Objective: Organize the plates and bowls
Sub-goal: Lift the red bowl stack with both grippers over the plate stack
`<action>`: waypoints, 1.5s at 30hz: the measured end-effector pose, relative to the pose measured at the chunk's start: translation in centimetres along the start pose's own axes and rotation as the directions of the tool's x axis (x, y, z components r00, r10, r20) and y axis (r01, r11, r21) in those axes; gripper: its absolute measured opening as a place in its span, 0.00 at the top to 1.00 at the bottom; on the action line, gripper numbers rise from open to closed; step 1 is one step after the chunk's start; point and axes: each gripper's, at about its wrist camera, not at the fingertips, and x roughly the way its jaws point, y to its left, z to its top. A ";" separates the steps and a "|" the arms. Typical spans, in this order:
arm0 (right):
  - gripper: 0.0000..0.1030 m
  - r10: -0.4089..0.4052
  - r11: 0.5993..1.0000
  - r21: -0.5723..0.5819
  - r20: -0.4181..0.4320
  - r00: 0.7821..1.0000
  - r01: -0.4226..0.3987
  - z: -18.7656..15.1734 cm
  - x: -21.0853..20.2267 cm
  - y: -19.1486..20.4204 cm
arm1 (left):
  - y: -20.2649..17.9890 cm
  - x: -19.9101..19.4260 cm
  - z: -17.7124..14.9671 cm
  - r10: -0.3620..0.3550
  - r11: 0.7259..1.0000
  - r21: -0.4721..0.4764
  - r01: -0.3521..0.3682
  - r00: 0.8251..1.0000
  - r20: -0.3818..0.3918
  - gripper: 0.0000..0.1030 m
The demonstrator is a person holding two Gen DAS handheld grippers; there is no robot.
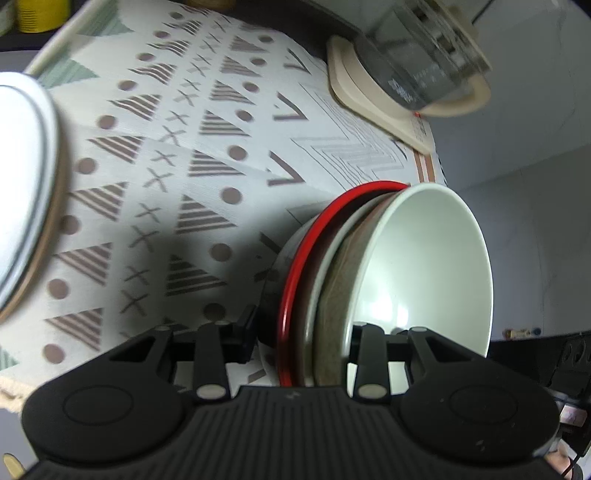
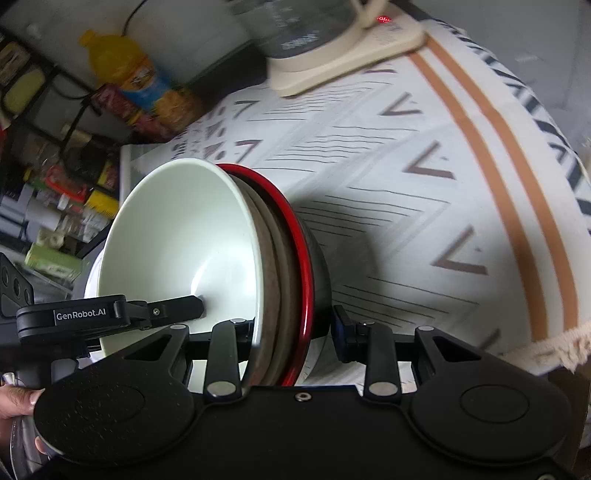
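Nearest me, my left gripper (image 1: 303,332) and right gripper (image 2: 293,325) are each clamped on the rim of the same stack of bowls (image 1: 406,266), pale bowl innermost and a red-rimmed one outermost, tilted on edge above the patterned tablecloth (image 1: 177,155). A plate (image 1: 22,177) lies at the left, and far off a kettle (image 2: 295,26) stands on its cream base.
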 end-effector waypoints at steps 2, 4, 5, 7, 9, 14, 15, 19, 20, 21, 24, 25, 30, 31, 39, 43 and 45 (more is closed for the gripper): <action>0.69 0.007 1.000 -0.016 -0.004 1.000 -0.007 0.2 0.1 0.8 | 0.6 -0.8 0.0 0.002 1.000 -0.014 -0.002 1.000 0.015 0.66; 0.69 0.011 0.999 -0.035 -0.004 1.000 -0.011 0.2 0.2 1.8 | 1.2 -1.6 0.1 0.002 1.000 -0.027 -0.001 1.000 0.028 0.66; 0.69 0.012 0.999 -0.043 -0.005 1.000 -0.012 0.2 0.3 2.2 | 1.5 -1.9 0.1 0.003 1.000 -0.029 -0.002 0.999 0.034 0.66; 0.69 0.015 0.998 -0.055 -0.010 1.000 -0.015 0.2 0.5 3.2 | 2.1 -2.6 0.2 0.006 1.000 -0.030 -0.004 0.999 0.046 0.66; 0.69 0.020 0.998 -0.065 -0.010 1.000 -0.021 0.1 0.7 4.1 | 2.8 -3.4 0.5 0.006 0.999 -0.034 -0.004 0.998 0.056 0.66; 0.69 0.030 0.997 -0.073 -0.008 1.000 -0.030 0.0 1.4 6.4 | 4.7 -5.2 1.2 0.005 1.000 -0.028 -0.003 0.998 0.069 0.66; 0.69 0.030 0.997 -0.071 -0.008 1.000 -0.030 -0.1 1.5 7.0 | 5.1 -5.6 1.4 0.006 1.000 -0.028 -0.004 0.997 0.071 0.66; 0.69 0.031 0.996 -0.080 -0.002 1.000 -0.032 -0.2 1.8 9.1 | 6.3 -7.1 2.3 0.009 1.000 -0.009 -0.008 0.996 0.089 0.66; 0.69 0.035 0.996 -0.079 0.002 0.999 -0.034 -0.2 1.9 9.6 | 6.6 -7.5 2.6 0.007 1.000 -0.006 -0.007 0.995 0.095 0.66; 0.69 0.038 0.996 -0.076 0.006 0.999 -0.038 -0.2 2.0 10.0 | 6.9 -7.9 2.9 0.005 1.000 -0.006 -0.004 0.995 0.099 0.66; 0.69 0.043 0.996 -0.077 0.018 0.999 -0.041 0.0 2.2 11.6 | 7.8 -9.0 3.8 0.003 1.000 0.003 -0.003 0.994 0.109 0.66; 0.69 0.043 0.996 -0.082 0.023 0.999 -0.041 0.0 2.3 12.2 | 8.0 -9.3 4.1 0.003 1.000 0.004 -0.003 0.994 0.113 0.66; 0.69 0.051 0.995 -0.093 0.031 0.998 -0.047 0.5 2.8 14.7 | 9.7 -11.1 5.0 0.000 1.000 0.001 0.000 0.992 0.128 0.66; 0.69 0.051 0.994 -0.096 0.032 0.998 -0.048 0.6 2.9 15.2 | 10.1 -11.4 5.1 -0.001 1.000 -0.001 0.001 0.991 0.132 0.66; 0.69 0.055 0.991 -0.122 0.041 0.998 -0.050 0.9 4.1 19.4 | 13.6 -14.1 6.1 0.005 0.999 -0.036 0.001 0.987 0.163 0.66; 0.69 0.057 0.989 -0.137 0.026 0.998 -0.053 0.8 5.2 21.2 | 15.6 -14.9 6.7 0.010 0.998 -0.058 -0.001 0.986 0.167 0.66; 0.69 0.059 0.990 -0.133 0.016 0.998 -0.056 0.7 5.8 21.9 | 16.4 -15.3 7.0 0.016 0.998 -0.062 -0.005 0.985 0.170 0.66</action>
